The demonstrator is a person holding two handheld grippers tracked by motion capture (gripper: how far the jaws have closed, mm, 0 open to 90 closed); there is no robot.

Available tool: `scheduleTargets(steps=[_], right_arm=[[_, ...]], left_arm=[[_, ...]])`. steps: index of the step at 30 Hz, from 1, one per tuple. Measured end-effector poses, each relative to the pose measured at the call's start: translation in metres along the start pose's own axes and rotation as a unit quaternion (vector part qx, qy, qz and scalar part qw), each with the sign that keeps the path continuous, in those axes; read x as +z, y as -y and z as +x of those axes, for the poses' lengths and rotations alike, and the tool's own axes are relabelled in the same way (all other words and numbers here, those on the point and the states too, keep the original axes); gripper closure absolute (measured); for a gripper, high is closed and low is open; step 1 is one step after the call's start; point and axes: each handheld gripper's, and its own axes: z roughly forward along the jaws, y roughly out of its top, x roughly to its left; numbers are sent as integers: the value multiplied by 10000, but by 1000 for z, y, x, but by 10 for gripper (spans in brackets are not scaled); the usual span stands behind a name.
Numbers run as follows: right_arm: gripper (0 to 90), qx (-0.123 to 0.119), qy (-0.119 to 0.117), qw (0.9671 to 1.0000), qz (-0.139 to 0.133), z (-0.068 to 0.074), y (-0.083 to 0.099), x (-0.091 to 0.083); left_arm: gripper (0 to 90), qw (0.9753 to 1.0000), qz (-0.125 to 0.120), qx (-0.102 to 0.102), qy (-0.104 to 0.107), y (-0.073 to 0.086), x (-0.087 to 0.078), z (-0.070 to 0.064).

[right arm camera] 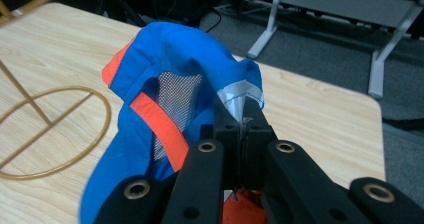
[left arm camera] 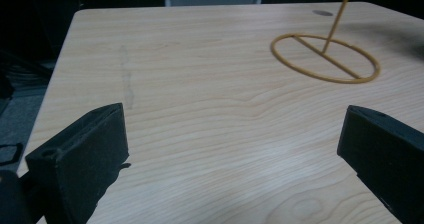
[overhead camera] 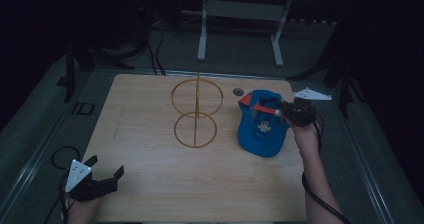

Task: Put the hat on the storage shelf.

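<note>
1. Right gripper (overhead camera: pixel 286 113) has its jaws pressed together on the back edge of the cap (overhead camera: pixel 261 126), pinching a thin fold of blue fabric by a silver tab (right arm camera: pixel 240 91). The cap sits on the right side of the table (overhead camera: pixel 150 184), partly lifted at the pinched end, its brim end resting on the wood.
2. Left gripper (overhead camera: pixel 107 176) waits at the near-left corner, jaws spread wide, nothing between them, well apart from the cap.
3. The stand (overhead camera: pixel 196 115), a thin gold wire post with two rings, is just left of the cap. It looks like the place the cap is headed.
4. Risk one: the hold is on a narrow bit of cloth. A quick lift could let the fabric slide out and the cap would drop back.
5. Risk two: the cap hangs limp from one edge. Swinging it across, it could catch the upper ring and tip the light stand, with no second gripper near to steady it.
6. Risk three: a floppy crown may fold shut and miss the top ring.
7. Writing: a pale mark shows inside the cap in the high view, too small to read. No brand legible anywhere.
</note>
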Motion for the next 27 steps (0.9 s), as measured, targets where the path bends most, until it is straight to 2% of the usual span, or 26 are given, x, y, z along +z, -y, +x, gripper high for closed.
scheduleTargets(steps=[4, 5, 7, 15, 19, 24, 27], right_arm=[[890, -24, -31, 9999, -101, 1, -4, -11], [890, -51, -32, 9999, -124, 2, -6, -14], [890, -76, -80, 9997, -209, 3, -8, -26], [890, -149, -181, 9993, -296, 10, -7, -47], [890, -145, -267, 9989, -358, 15, -4, -57], [890, -174, -402, 9979, -475, 24, -1, -68], [890, -199, -505, 9972, -523, 31, -1, -74]], left_arm=[[2, 9999, 24, 75, 118, -6, 2, -7], [2, 9997, 52, 133, 204, -13, 4, -14], [2, 9995, 44, 176, 248, -18, 5, -20], [2, 9981, -145, 317, 507, -50, 6, -38], [2, 9961, -243, 343, 775, -69, 6, -49], [2, 9928, -281, 575, 1014, -91, 10, -69], [2, 9904, -306, 608, 1205, -101, 13, -79]])
